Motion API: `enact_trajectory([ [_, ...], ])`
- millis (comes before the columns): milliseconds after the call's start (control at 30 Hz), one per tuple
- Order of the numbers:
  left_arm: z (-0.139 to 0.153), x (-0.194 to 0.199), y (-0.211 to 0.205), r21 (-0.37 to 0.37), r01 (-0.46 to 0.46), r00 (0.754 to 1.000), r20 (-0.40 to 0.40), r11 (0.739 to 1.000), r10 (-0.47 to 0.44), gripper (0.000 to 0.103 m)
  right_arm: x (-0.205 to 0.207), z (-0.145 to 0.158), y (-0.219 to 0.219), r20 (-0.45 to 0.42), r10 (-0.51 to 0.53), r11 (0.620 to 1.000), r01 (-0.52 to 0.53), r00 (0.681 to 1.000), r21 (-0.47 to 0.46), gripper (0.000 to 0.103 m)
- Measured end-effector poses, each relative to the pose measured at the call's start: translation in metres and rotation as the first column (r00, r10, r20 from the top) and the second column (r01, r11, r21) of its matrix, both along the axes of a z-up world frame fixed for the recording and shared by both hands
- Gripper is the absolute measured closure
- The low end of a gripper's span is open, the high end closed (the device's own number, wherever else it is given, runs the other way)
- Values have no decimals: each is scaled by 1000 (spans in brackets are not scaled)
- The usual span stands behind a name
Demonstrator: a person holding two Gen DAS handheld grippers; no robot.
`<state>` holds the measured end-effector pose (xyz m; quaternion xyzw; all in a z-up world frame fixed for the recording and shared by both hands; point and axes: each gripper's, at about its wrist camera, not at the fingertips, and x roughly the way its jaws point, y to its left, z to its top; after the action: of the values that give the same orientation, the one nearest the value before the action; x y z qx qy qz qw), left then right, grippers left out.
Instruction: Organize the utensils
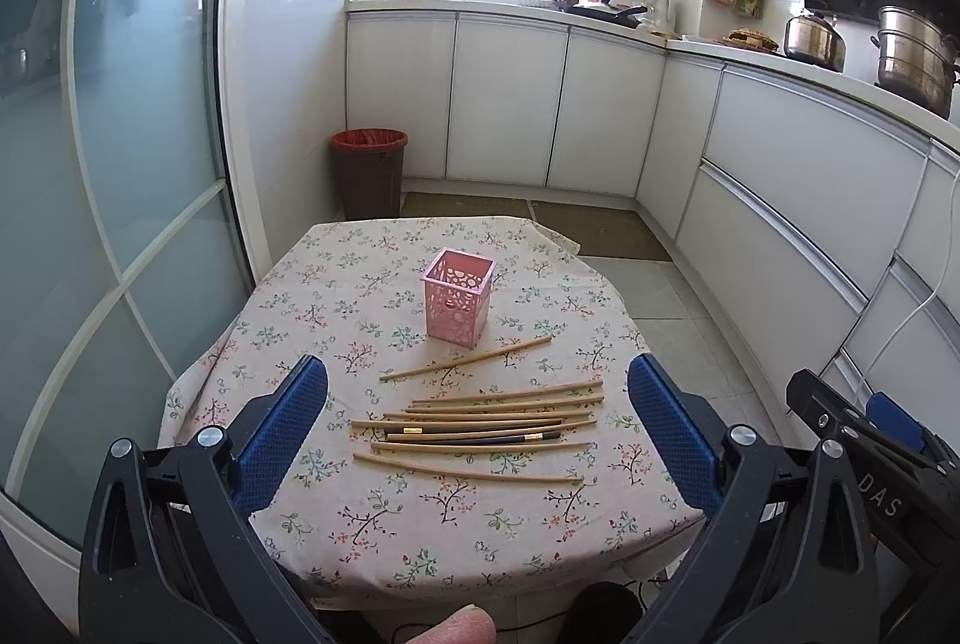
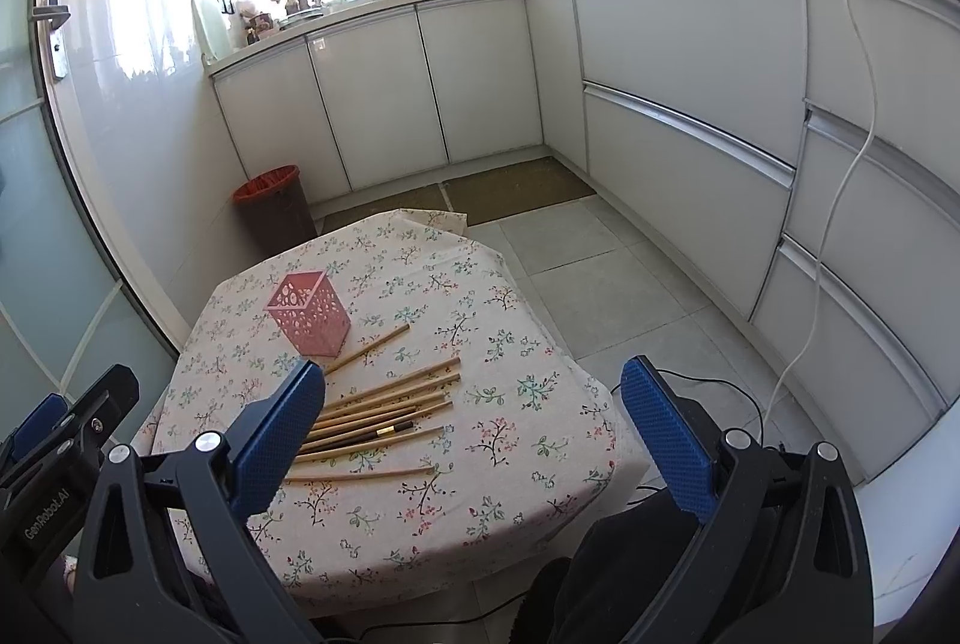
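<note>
A pink perforated holder (image 1: 459,297) stands upright near the middle of a small table with a floral cloth (image 1: 336,284). In front of it lie several wooden chopsticks (image 1: 492,419) and a dark pair (image 1: 480,434), roughly side by side; one chopstick (image 1: 465,358) lies apart, closer to the holder. My left gripper (image 1: 477,380) is open and empty, held above the table's near side over the pile. My right gripper (image 2: 471,383) is open and empty, further right over the table's right edge. The holder (image 2: 309,313) and chopsticks (image 2: 384,416) also show in the right wrist view.
A brown bin with a red liner (image 1: 368,173) stands on the floor behind the table. White kitchen cabinets (image 1: 510,104) run along the back and right. A frosted glass door (image 1: 108,164) is at the left. A white cable (image 2: 840,176) hangs along the right cabinets.
</note>
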<state>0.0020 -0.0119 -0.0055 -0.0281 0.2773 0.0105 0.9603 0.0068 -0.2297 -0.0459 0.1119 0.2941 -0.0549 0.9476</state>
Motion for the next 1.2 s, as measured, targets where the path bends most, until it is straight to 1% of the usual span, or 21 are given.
enact_trajectory([
  [33, -1, 1, -1, 22, 0, 1000, -19, 1000, 1, 7, 1, 0, 1, -2, 0, 1000, 0, 1000, -1, 7],
  [167, -4, 7, 0, 19, -2, 999, -53, 1000, 3, 7, 6, -5, 0, -19, -2, 1000, 2, 1000, -3, 7],
  [233, -8, 19, 0, 33, 7, 995, -100, 999, -4, 7, 11, -8, -3, -36, -9, 1000, 9, 999, 4, 7],
  [267, -11, 28, -1, 70, 17, 988, -153, 997, -6, 7, 13, -10, -5, -44, -13, 1000, 14, 999, 7, 7],
  [333, -19, 50, 0, 61, 44, 977, -212, 997, -30, 7, 22, -14, -11, -68, -27, 1000, 28, 997, 13, 7],
  [367, -24, 62, 1, 50, 59, 975, -219, 997, -47, 7, 27, -18, -15, -85, -37, 999, 38, 996, 13, 7],
  [400, -31, 75, -1, 64, 84, 968, -240, 994, -67, 7, 32, -23, -20, -105, -45, 999, 47, 993, 16, 7],
  [433, -41, 89, -6, 86, 138, 948, -301, 987, -106, 7, 38, -28, -25, -125, -49, 998, 53, 991, 25, 7],
  [500, -65, 111, -18, 67, 281, 879, -418, 958, -228, 7, 48, -38, -37, -165, -56, 996, 67, 985, 58, 7],
  [567, -89, 121, -36, 32, 432, 789, -497, 901, -361, 7, 57, -49, -48, -197, -62, 993, 81, 979, 90, 7],
  [600, -97, 122, -43, 32, 490, 755, -516, 871, -406, 7, 61, -54, -52, -207, -65, 991, 87, 976, 100, 7],
  [667, -115, 116, -65, 49, 632, 667, -542, 773, -511, 7, 68, -62, -60, -217, -74, 988, 101, 974, 118, 7],
  [700, -124, 113, -74, 56, 696, 617, -557, 716, -556, 7, 72, -65, -65, -220, -80, 986, 110, 972, 125, 7],
  [767, -135, 110, -84, 37, 782, 513, -606, 623, -608, 7, 78, -72, -75, -223, -98, 981, 132, 970, 142, 7],
  [800, -140, 109, -89, 29, 809, 475, -621, 587, -624, 7, 81, -76, -80, -227, -109, 978, 146, 968, 150, 7],
  [867, -148, 117, -93, 6, 841, 414, -652, 542, -635, 8, 87, -85, -91, -243, -135, 970, 178, 961, 165, 7],
  [900, -154, 122, -96, -6, 850, 390, -665, 527, -636, 8, 90, -90, -96, -254, -145, 966, 192, 956, 173, 7],
  [933, -160, 128, -95, -17, 853, 375, -676, 522, -634, 10, 93, -97, -102, -272, -157, 961, 210, 950, 181, 7],
  [1000, -175, 139, -101, -53, 853, 336, -705, 519, -625, 26, 99, -110, -109, -307, -168, 952, 235, 937, 197, 7],
  [1100, -194, 152, -105, -84, 853, 288, -748, 515, -598, 41, 105, -127, -115, -358, -161, 943, 251, 920, 220, 7],
  [1200, -209, 158, -108, -113, 861, 238, -773, 496, -589, 45, 109, -135, -119, -374, -155, 937, 256, 914, 237, 7],
])
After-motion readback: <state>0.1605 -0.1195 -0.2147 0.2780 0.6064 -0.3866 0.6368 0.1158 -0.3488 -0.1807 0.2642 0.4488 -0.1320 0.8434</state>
